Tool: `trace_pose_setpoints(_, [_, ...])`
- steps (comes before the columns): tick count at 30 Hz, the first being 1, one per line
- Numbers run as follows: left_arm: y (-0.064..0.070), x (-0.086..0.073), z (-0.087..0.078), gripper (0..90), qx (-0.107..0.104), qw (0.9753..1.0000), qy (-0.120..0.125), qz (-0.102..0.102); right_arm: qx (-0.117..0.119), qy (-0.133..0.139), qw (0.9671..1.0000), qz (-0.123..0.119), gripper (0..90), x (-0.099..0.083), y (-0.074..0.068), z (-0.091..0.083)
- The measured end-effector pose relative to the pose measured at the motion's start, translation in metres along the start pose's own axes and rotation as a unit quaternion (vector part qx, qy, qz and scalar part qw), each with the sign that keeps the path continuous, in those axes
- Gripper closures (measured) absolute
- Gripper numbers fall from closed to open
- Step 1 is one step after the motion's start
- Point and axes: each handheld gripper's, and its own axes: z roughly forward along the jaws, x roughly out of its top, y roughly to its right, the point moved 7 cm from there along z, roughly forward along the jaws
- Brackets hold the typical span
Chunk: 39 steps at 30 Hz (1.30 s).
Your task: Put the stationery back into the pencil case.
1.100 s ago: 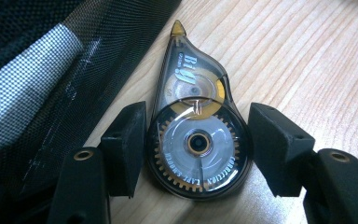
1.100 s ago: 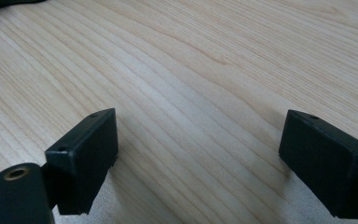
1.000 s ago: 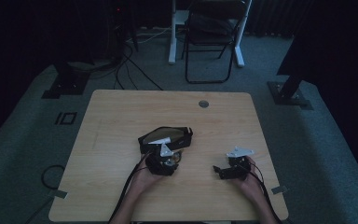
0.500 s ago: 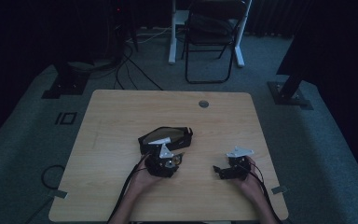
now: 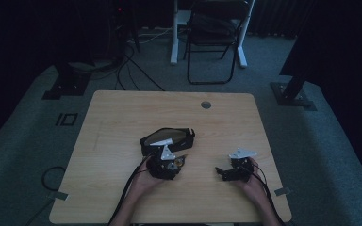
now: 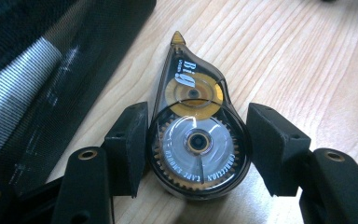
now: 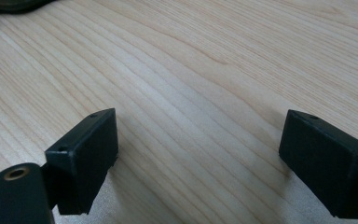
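Note:
A translucent brown correction tape dispenser [image 6: 186,84] lies flat on the wooden table [image 5: 122,122], its tip pointing away. My left gripper [image 6: 196,128] has both jaws pressed to the sides of its round body. In the high view that gripper [image 5: 174,161] sits just in front of a black mesh pouch [image 5: 167,139], which also lies along the left side of the left gripper view [image 6: 37,70]. My right gripper [image 5: 222,172] rests low over bare wood at the front right, jaws wide apart [image 7: 200,140] with nothing between them.
A round cable grommet [image 5: 206,104] sits near the table's far edge. A black folding chair [image 5: 214,37] and a white desk leg [image 5: 174,33] stand beyond the table. Cables trail off the front edge from both grippers.

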Motion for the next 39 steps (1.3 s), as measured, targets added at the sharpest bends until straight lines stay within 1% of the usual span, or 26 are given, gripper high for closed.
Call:
trace_pose_setpoints(9, [0.002,0.006,-0.006,41.5,-0.001,0.9999,0.008,0.007,0.000,0.000,1.0000,0.000,11.5,0.000,0.000,0.000])
trace_pose_setpoints(25, [0.005,0.013,-0.017,41.5,-0.005,0.9997,0.022,0.014,0.000,0.000,1.0000,-0.001,11.6,0.000,0.000,0.000])
trace_pose_setpoints(29, [0.007,0.016,-0.020,41.5,-0.007,0.9995,0.025,0.018,0.000,0.000,1.0000,-0.001,11.6,0.000,0.000,0.000])
trace_pose_setpoints(37, [0.010,0.022,-0.028,41.5,-0.006,0.9990,0.035,0.027,0.000,0.000,1.0000,0.000,11.6,0.000,0.000,0.000])
trace_pose_setpoints(39, [0.011,0.023,-0.029,41.5,-0.009,0.9989,0.036,0.029,0.000,0.000,1.0000,0.000,11.6,0.000,0.000,0.000])
